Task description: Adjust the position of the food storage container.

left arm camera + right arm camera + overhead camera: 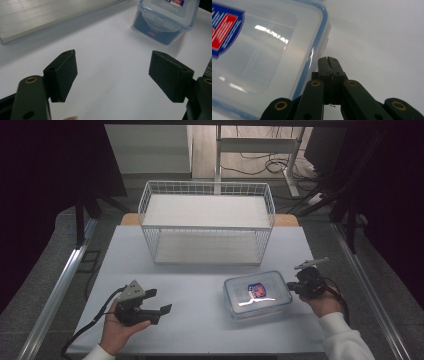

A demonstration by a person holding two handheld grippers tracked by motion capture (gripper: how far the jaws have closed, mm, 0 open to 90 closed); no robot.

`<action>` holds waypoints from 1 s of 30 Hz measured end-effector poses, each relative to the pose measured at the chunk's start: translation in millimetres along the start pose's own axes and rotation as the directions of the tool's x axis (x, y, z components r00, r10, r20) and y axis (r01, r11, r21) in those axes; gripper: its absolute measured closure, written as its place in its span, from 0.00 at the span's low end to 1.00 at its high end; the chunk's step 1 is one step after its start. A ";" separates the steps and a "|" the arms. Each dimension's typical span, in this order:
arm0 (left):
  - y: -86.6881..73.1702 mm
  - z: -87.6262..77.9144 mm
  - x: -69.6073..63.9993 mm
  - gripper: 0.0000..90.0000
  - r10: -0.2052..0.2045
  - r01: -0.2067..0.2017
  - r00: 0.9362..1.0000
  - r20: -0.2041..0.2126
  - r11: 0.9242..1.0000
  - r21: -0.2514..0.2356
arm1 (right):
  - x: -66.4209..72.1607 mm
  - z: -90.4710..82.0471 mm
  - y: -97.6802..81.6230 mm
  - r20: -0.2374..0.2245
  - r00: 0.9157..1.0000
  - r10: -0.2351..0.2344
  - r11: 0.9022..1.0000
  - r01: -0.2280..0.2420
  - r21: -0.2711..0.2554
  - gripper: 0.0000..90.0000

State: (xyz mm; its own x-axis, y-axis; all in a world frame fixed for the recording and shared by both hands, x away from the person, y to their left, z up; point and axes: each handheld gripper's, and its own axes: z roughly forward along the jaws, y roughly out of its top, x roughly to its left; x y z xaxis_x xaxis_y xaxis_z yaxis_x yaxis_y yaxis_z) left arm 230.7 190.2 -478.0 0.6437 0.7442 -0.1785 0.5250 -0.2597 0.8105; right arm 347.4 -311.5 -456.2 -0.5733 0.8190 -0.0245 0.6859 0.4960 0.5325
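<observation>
A clear plastic food box [257, 293] with a blue-rimmed lid and a red and blue label lies on the white table, right of centre. My right gripper [292, 287] is shut, its tips right at the box's right edge. In the right gripper view the closed jaws [329, 62] sit beside the box's lid rim [317, 47]; contact cannot be told. My left gripper [160, 302] rests at the front left, held in a hand, jaws open and empty. The left gripper view shows its black pads [65, 75] wide apart, with the box [165, 22] farther off.
A white wire two-shelf rack [207, 222] stands at the back middle of the table. Its lower shelf edge [50, 17] appears in the left gripper view. Table legs and cables lie on the floor behind. Dark frame rails flank the table.
</observation>
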 end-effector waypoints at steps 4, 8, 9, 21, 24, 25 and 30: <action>-0.1 1.1 0.3 0.25 0.002 -0.002 1.000 -0.002 1.000 0.006 | 18.3 -0.2 0.3 -0.024 1.000 -0.017 1.000 0.017 0.003 0.99; -0.3 1.9 0.4 0.25 0.005 -0.005 1.000 -0.004 1.000 0.013 | 33.8 1.7 1.6 -0.051 0.997 -0.057 0.998 0.057 -0.006 0.99; -0.5 2.3 0.3 0.25 0.006 -0.005 1.000 -0.004 1.000 0.016 | 38.4 1.9 1.8 -0.058 0.996 -0.064 0.998 0.064 -0.007 0.99; -0.4 3.0 1.5 0.25 0.003 -0.003 1.000 -0.010 1.000 0.024 | 81.6 8.1 9.8 -0.133 0.981 -0.140 0.990 0.136 -0.032 0.99; 0.1 2.8 1.6 0.24 -0.012 0.012 1.000 0.004 1.000 0.017 | 92.5 11.2 13.3 -0.159 0.975 -0.155 0.988 0.151 -0.036 0.99; 0.2 2.7 1.5 0.23 -0.015 0.015 1.000 0.007 1.000 0.016 | 94.8 11.8 13.9 -0.159 0.974 -0.160 0.987 0.156 -0.039 0.99; 0.1 2.4 2.2 0.23 -0.017 0.017 1.000 0.003 1.000 0.019 | 104.9 15.0 14.6 -0.199 0.966 -0.165 0.986 0.156 -0.063 0.99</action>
State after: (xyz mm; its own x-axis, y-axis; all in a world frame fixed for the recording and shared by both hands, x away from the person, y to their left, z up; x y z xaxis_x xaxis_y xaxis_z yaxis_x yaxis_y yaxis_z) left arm 233.5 190.2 -479.6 0.6364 0.7467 -0.1935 0.5463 -0.2592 0.7965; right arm 304.0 -214.1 -463.6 -0.7565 0.6515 0.0569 0.5586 0.5984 0.5743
